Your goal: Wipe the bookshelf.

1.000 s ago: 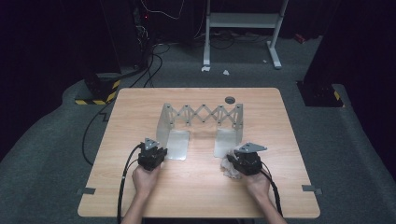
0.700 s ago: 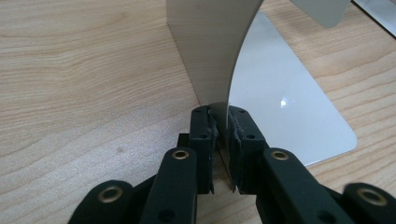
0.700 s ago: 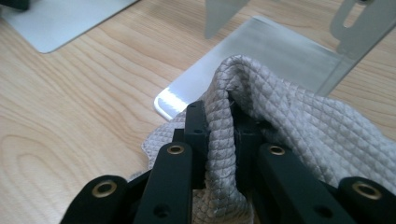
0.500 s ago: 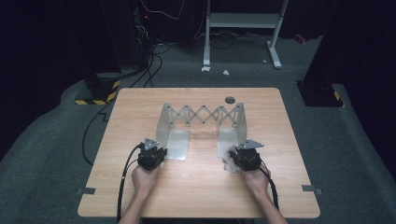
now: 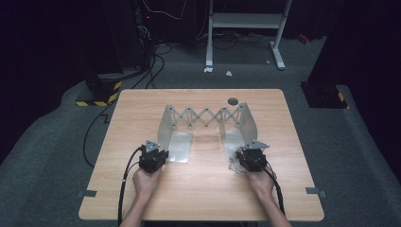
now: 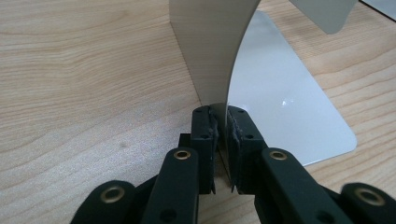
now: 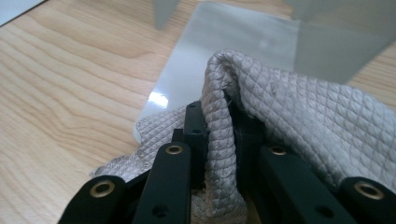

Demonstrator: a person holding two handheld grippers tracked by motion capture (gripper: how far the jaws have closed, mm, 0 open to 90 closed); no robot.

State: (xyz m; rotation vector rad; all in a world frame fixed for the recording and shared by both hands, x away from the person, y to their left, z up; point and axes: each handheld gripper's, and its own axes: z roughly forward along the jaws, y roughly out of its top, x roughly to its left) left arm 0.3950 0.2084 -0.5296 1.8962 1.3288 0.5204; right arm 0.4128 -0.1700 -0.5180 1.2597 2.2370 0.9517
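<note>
On the left, the left gripper [image 5: 152,158] sits at the near edge of the extendable metal bookend rack with a scissor lattice [image 5: 206,116], and its jaws are pinched tight on the rack's thin upright left plate [image 6: 212,51], which rises straight from between the pads. The plate's flat foot [image 6: 289,102] lies on the light wooden table [image 5: 198,189] just beside it. Over to the right, the right gripper [image 5: 250,157] is clamped on a fold of pale quilted cloth [image 7: 299,107], bunched at the rack's right foot [image 5: 233,141], draped over the jaws.
</note>
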